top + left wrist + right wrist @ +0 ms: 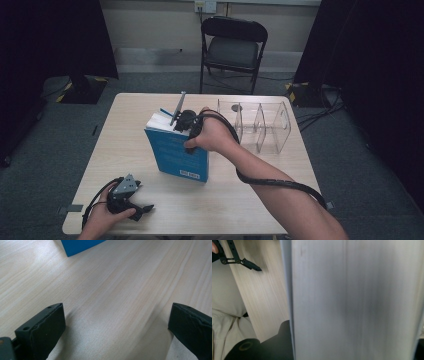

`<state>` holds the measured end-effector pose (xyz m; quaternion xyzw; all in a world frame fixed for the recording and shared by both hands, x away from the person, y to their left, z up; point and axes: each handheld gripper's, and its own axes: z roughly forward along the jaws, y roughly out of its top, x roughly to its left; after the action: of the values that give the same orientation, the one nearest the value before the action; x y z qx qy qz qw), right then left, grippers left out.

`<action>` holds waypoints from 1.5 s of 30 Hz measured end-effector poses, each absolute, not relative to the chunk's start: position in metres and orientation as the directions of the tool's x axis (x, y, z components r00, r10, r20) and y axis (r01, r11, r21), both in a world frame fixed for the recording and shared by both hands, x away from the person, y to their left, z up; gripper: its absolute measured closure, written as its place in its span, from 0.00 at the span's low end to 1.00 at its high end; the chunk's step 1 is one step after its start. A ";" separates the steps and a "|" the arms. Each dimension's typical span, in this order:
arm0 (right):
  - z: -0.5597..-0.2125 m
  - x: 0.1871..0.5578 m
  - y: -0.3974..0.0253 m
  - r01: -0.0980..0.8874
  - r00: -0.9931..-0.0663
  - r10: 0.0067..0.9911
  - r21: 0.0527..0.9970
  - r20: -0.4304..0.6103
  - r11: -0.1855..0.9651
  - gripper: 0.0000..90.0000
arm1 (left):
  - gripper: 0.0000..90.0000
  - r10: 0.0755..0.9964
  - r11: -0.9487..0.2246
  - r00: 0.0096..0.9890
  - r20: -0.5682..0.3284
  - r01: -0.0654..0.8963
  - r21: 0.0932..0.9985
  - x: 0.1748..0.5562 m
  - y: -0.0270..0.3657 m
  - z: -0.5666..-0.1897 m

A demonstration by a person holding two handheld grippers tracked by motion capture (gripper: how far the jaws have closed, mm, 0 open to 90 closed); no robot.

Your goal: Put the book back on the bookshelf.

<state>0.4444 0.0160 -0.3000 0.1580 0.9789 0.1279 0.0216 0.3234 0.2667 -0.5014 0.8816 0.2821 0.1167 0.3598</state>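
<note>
Blue book (pixel 176 152) stands upright mid-table, just left of the clear divided organizer (pixel 260 125), with the right gripper (pixel 184 121) clamped over its top page edge (pixel 354 300) — likely steadying it for a lift. Every organizer compartment looks empty, while the left gripper (pixel 131 200) rests nearer the person than the book, jaws spread wide on nothing

Both tongs black plastic; left tongs (pixel 131 200) carry a grey three-cornered plate on top, screw holes in the jaw blocks, worn pad edges. Right tongs (pixel 186 121): thick black cable trailing along bare forearm, no sleeves
</note>
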 end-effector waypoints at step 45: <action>-0.298 0.406 -0.049 0.326 -0.943 0.333 0.227 0.011 0.918 0.66 | 0.00 0.591 -0.567 0.807 -0.004 0.419 0.709 0.323 0.266 -0.502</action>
<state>0.4062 -0.0487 -0.2982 0.1682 0.9791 0.1134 0.0137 0.3229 0.2657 -0.5020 0.8772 0.2878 0.1177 0.3657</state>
